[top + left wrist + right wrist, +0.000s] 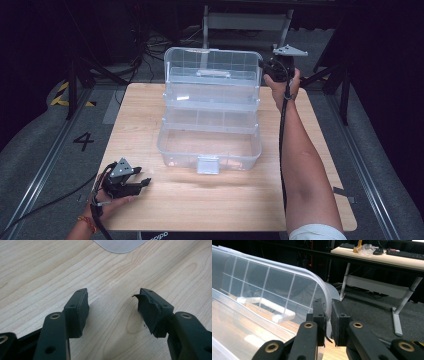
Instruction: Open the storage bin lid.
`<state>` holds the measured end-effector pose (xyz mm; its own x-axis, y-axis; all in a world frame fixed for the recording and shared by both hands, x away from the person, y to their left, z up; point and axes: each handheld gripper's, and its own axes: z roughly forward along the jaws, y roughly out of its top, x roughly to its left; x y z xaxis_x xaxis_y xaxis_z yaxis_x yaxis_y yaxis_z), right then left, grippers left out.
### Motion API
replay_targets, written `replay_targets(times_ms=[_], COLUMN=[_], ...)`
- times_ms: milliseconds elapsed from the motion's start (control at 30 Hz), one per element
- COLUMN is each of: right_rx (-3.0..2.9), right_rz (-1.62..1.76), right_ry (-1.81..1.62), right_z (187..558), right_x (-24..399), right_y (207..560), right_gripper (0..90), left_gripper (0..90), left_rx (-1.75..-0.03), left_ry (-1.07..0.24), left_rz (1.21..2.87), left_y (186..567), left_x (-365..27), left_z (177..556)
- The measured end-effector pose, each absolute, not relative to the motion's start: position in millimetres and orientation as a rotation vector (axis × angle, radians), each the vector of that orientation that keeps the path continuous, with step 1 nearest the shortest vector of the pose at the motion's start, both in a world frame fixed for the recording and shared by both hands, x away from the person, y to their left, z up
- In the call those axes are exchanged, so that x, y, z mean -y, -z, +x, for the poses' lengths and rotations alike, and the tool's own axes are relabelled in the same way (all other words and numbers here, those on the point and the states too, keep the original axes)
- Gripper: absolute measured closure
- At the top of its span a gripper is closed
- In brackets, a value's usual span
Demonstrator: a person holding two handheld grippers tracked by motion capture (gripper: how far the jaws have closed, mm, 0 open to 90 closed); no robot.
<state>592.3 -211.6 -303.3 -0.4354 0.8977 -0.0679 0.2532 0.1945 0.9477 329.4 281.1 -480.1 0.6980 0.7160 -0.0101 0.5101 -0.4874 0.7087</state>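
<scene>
Left hand-held gripper [145, 182] rests low at the near-left corner of the bench [310, 200], released — in the left gripper view its two pads [77, 312] stand wide apart over bare wood, nothing between them, and the pad on the right of that view looks torn at its edge. It lies well apart from the clear plastic toolbox [210, 145], which stands at mid-bench with its tiers fanned open, the base tray nearest the person and the lid [212, 62] raised upright at the far edge. The box's long axis runs left to right across the bench. Right hand-held gripper [266, 67] is at the lid's upper right corner, the arm reaching forward along the box's right side. In the right gripper view the jaws are clenched on the rounded rim of the lid [322, 290], which passes between the pads; whether the pinch is firm or merely resting against the plastic cannot be settled from this angle. Judgement: any coming move on the lid turns on the right hand — it is at the lid, whose hinge line lies left of and below the grip.
</scene>
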Motion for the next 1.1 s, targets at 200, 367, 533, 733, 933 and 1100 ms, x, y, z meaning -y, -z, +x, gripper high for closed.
replay_targets(times_ms=[200, 367, 533, 733, 933, 1100], right_rx=[-1.825, -1.834, -1.835, -1.838, -1.843, -1.850], right_rz=[1.089, 1.089, 1.098, 1.128, 1.142, 1.153], right_ry=[-1.249, -1.224, -1.206, -1.219, -1.198, -1.178], right_z=[598.8, 605.1, 610.9, 615.2, 619.3, 622.5], right_x=[211.1, 210.0, 208.8, 209.8, 207.5, 206.3], right_y=[305.6, 308.7, 313.3, 316.0, 317.4, 319.1], right_gripper=[82.6, 82.2, 81.8, 81.8, 81.8, 81.6], left_gripper=[42.1, 42.1, 41.9, 41.9, 41.8, 41.7], left_rx=[-0.943, -0.933, -0.935, -0.935, -0.936, -0.944], left_ry=[-0.379, -0.390, -0.391, -0.391, -0.390, -0.383], left_rz=[2.196, 2.198, 2.197, 2.197, 2.197, 2.192], left_y=[480.0, 480.0, 480.0, 480.0, 480.0, 480.1], left_x=[-281.3, -282.3, -282.2, -282.2, -282.2, -281.9], left_z=[328.0, 327.9, 327.8, 327.8, 327.8, 327.6])
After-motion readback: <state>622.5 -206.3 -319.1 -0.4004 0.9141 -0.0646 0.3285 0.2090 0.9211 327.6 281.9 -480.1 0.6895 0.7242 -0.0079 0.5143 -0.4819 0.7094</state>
